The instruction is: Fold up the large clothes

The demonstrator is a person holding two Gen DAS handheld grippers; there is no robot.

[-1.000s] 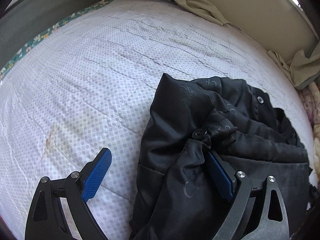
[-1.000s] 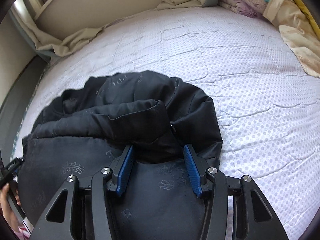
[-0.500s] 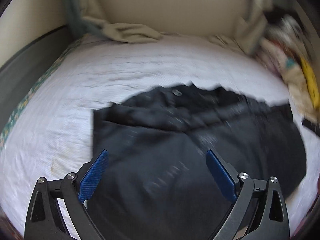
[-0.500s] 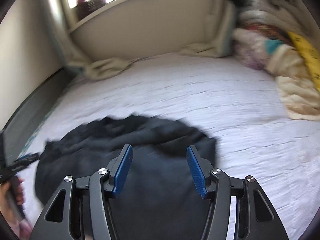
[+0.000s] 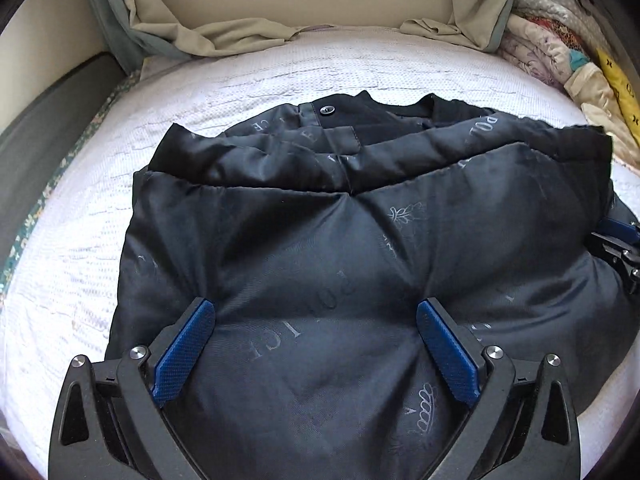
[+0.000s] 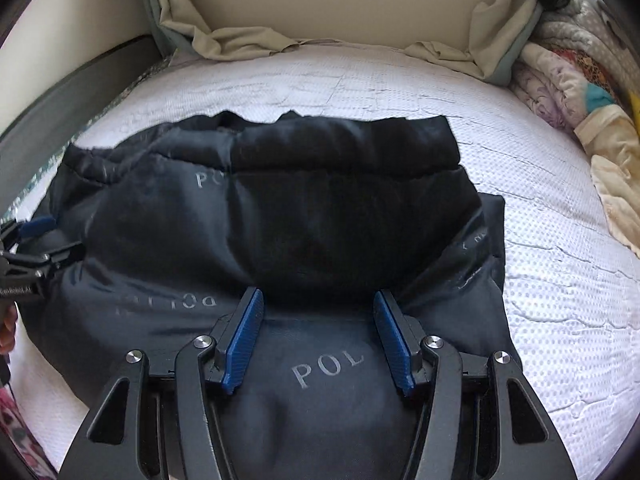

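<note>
A black padded jacket lies folded into a broad bundle on the white mattress, its collar and a snap button at the far edge. My left gripper is over the jacket's near left part, and its jaws are opening wide. Fabric lies between the pads, which do not press on it. My right gripper stands half open over the near right part of the jacket, its pads beside a puffy fold without pinching it. One blue pad of it shows at the right edge of the left wrist view.
Crumpled beige sheets bunch against the far wall. A pile of patterned bedding fills the right side. A grey bed frame runs along the left. White mattress shows to the right of the jacket. A hand shows at the left edge.
Both grippers rolled and moved across the jacket to face its far edge. The left gripper's right pad came off the fold it touched. The bunched jacket now lies spread in a flatter bundle.
</note>
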